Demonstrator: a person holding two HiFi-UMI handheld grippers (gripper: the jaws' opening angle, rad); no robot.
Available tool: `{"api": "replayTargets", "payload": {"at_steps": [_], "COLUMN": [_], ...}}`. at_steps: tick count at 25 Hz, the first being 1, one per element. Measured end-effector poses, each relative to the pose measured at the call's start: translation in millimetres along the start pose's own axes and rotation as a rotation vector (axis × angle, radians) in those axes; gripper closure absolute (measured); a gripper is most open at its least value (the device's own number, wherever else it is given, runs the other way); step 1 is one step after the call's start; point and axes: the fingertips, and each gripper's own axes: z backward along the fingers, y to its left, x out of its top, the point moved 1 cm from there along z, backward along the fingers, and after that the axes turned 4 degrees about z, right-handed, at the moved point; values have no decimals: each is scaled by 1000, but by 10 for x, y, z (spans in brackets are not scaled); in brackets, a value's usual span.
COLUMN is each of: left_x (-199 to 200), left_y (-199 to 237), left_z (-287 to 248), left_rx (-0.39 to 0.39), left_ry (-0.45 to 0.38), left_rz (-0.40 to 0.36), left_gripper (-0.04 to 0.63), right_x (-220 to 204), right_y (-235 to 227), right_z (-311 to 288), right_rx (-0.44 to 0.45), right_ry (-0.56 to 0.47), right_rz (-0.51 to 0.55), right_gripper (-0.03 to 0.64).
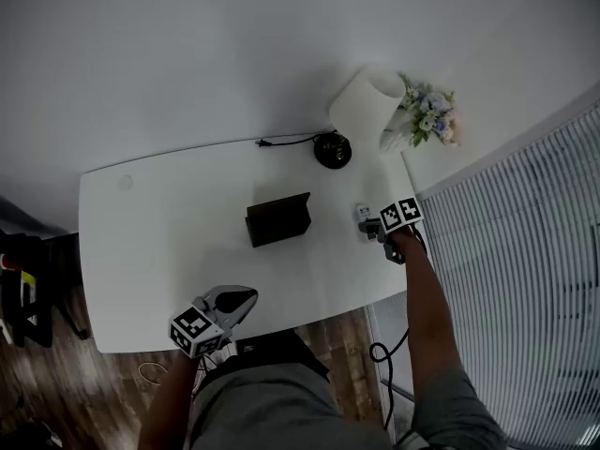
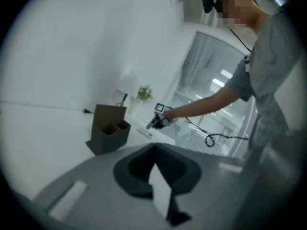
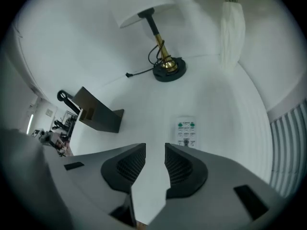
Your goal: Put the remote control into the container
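Right tool [image 3: 155, 148] hangs parted beside remote control [image 3: 186, 132], a gap head view hides.

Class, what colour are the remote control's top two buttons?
Green; the right gripper view shows the remote control best.

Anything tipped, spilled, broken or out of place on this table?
Nothing stands out. The remote control lies flat on the table near its right edge, the dark container stands upright mid-table, and the lamp and flower vase stand upright at the back.

Remote [image 1: 363, 216] on table [image 1: 169, 242], right of container [image 1: 278, 218]; lamp [image 1: 367, 106] behind.
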Motion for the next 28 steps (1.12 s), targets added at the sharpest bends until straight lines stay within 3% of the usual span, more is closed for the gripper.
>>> {"api": "replayTargets", "payload": {"at_steps": [3, 8, 12, 20, 28], "left_x": [60, -7, -76, -157, -172], "left_y": [37, 60, 46, 93, 101], "left_z": [-98, -229, -280, -330, -378], "left_rx": [-5, -16, -26, -22, -29], "left_ry": [-7, 11, 29, 45, 46], "left_rz": [21, 53, 71, 91, 87], "left_gripper": [597, 597, 597, 597, 597], "right_x": [89, 237, 205, 206, 218], "right_y": [-205, -467, -532, -628, -637], "right_z": [-53, -115, -240, -399, -381], "right_rx": [-87, -163, -231, -282, -246], "right_ry": [87, 145, 276, 345, 315], "right_rz": [27, -61, 43, 40, 26], "right_gripper": [497, 476, 420, 400, 400]}}
